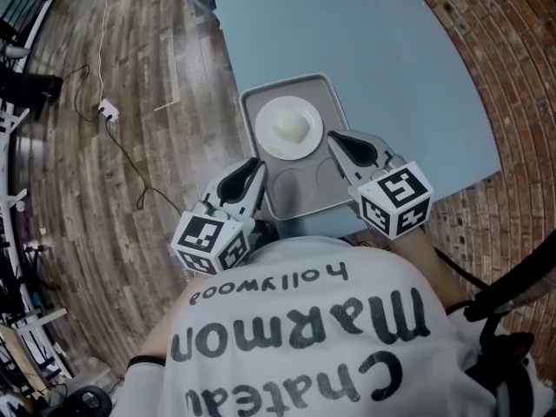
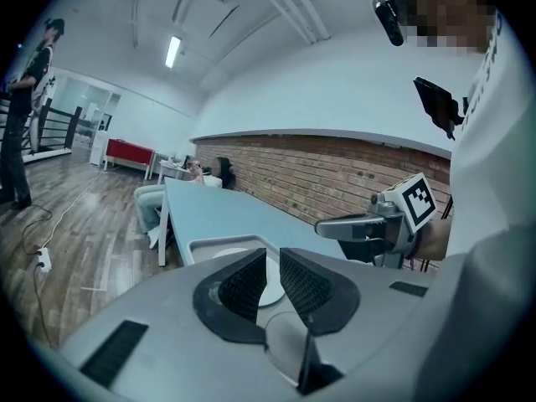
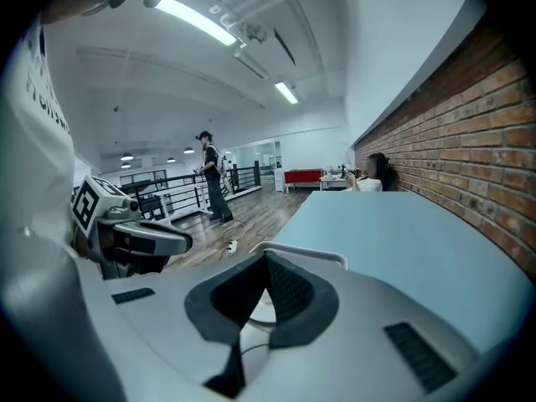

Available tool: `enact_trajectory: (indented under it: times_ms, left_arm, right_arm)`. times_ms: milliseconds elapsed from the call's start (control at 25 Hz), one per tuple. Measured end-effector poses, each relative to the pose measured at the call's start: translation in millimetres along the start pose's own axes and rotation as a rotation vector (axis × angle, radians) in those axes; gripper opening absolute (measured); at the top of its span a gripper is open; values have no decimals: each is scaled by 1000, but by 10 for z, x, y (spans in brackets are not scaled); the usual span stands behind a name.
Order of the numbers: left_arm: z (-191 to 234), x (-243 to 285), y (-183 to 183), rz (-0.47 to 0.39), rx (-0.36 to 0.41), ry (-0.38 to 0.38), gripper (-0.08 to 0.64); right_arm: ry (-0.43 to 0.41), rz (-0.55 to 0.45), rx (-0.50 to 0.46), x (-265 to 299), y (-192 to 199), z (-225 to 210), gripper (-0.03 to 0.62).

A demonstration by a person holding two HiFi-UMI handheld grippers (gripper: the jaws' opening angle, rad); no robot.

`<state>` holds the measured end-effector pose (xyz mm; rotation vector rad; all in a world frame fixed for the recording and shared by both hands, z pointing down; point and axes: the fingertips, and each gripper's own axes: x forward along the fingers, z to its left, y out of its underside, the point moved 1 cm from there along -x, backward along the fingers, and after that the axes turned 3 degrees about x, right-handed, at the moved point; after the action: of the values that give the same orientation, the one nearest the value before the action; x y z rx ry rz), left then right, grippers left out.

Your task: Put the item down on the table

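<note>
The tray [image 1: 300,200] is grey and rectangular with rounded corners and a raised rim. It lies level over the near left corner of the light blue table [image 1: 391,68], its long side running from near to far, though whether it already rests on the tabletop cannot be told. A round white plate [image 1: 289,127] with a pale lump of food sits in its far half and shallow round recesses show in its near half, while the left gripper [image 1: 254,179] pinches its near left rim and the right gripper [image 1: 340,150] its right rim.
</note>
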<state>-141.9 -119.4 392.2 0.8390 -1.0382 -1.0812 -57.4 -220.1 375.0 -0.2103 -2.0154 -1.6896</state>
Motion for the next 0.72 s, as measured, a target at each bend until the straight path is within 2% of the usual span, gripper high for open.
enact_trajectory:
  times_ms: [160,720]
  left_arm:
    - [-15,-43,-9,-4,6,-6,52]
    - [-10,-42,105,6,8,-18,52]
  right_arm:
    - [-11,0,-29,-1,3,63,9]
    - [-26,24,-12,67,182,15,9]
